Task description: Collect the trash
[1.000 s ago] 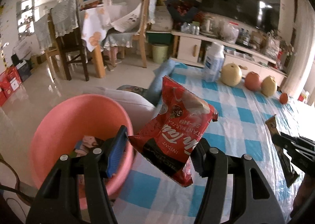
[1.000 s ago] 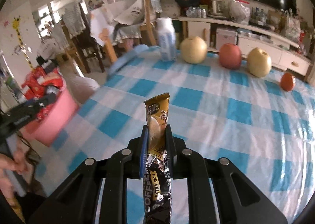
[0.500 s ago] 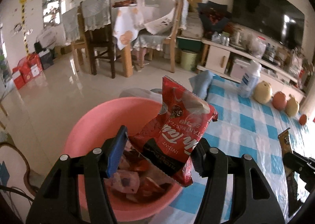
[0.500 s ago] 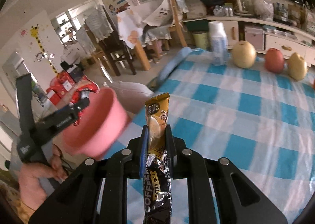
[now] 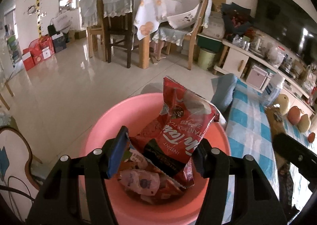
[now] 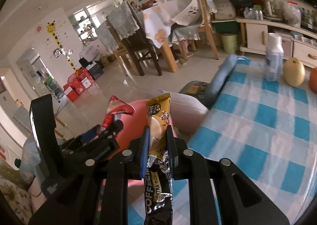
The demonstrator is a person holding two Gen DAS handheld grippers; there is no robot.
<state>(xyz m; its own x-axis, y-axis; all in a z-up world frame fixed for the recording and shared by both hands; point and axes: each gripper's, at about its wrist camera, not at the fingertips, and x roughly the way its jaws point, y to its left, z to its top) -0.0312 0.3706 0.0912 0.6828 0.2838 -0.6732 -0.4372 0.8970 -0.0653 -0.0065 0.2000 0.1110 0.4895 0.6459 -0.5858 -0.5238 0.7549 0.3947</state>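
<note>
In the left wrist view, the left gripper (image 5: 158,155) is clenched on a red instant milk tea packet (image 5: 182,132), its blue pad and black pad pressing the packet's lower sides, and holds it above a pink plastic basin (image 5: 99,132). The basin already contains crumpled wrappers (image 5: 142,181), one pale with a round purple mark, others red and orange. The basin stands just beside the edge of a table with a blue-and-white checked tablecloth (image 5: 249,122). In the right wrist view, the right gripper (image 6: 157,141) is clamped narrowly on a gold-and-black coffee mix stick sachet (image 6: 158,122), which stands upright between the pads, its top rising above them. Beyond it lies the pink basin (image 6: 128,126), with the left gripper (image 6: 107,132) and its red packet (image 6: 118,108) over it. A white bottle (image 6: 274,60) and a yellow pear (image 6: 293,74) stand on the checked tablecloth (image 6: 257,130).
</note>
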